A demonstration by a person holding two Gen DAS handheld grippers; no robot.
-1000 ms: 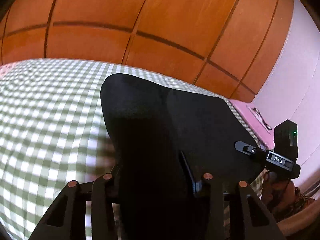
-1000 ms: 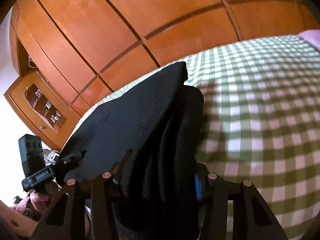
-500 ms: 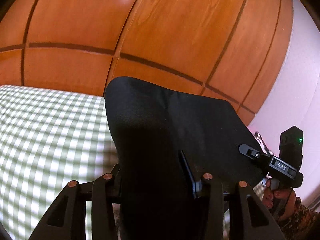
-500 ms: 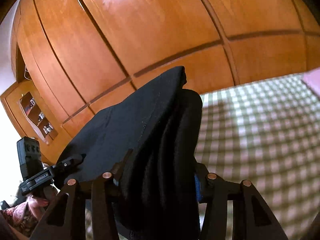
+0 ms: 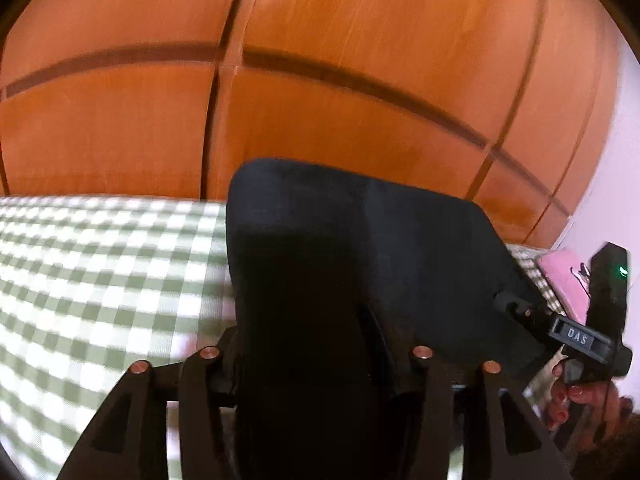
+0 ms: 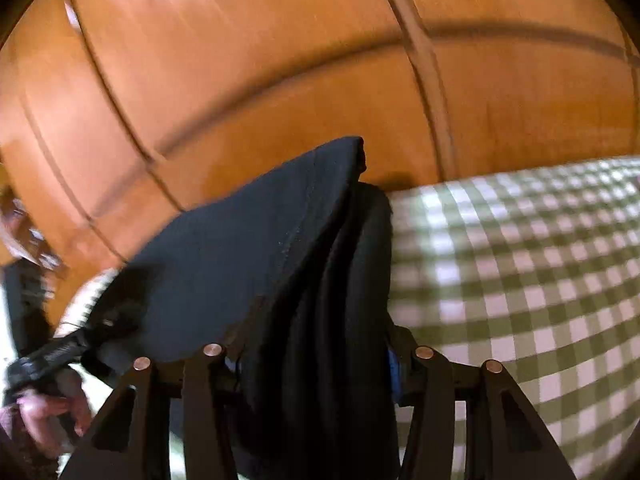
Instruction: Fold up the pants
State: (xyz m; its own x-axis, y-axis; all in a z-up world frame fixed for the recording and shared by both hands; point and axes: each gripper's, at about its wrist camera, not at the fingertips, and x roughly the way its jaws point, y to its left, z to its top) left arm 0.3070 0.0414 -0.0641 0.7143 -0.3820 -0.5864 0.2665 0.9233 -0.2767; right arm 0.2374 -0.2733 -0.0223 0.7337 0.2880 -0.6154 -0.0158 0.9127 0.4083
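Note:
The black pants (image 5: 360, 240) hang folded and stretched between both grippers above the green checked bed cover (image 5: 100, 260). My left gripper (image 5: 316, 340) has a thick bunch of the cloth between its jaws, which are opening; the cloth hides its fingertips. In the right wrist view my right gripper (image 6: 316, 344) holds the other bunched end of the pants (image 6: 248, 260), and its jaws are opening too. Each view shows the other gripper at the far edge of the cloth: the right gripper (image 5: 560, 328) and the left gripper (image 6: 60, 352), both blurred by motion.
Orange wooden wardrobe panels (image 5: 320, 80) rise close behind the bed. A pink pillow (image 5: 560, 276) lies at the right edge by the pale wall. A person's hand (image 5: 580, 396) grips the right handle; another hand (image 6: 44, 412) grips the left one. The checked cover (image 6: 520, 280) spreads to the right.
Both grippers have carried the pants across the bed toward the wooden panels, which now fill more of each view. The cloth stays stretched between them.

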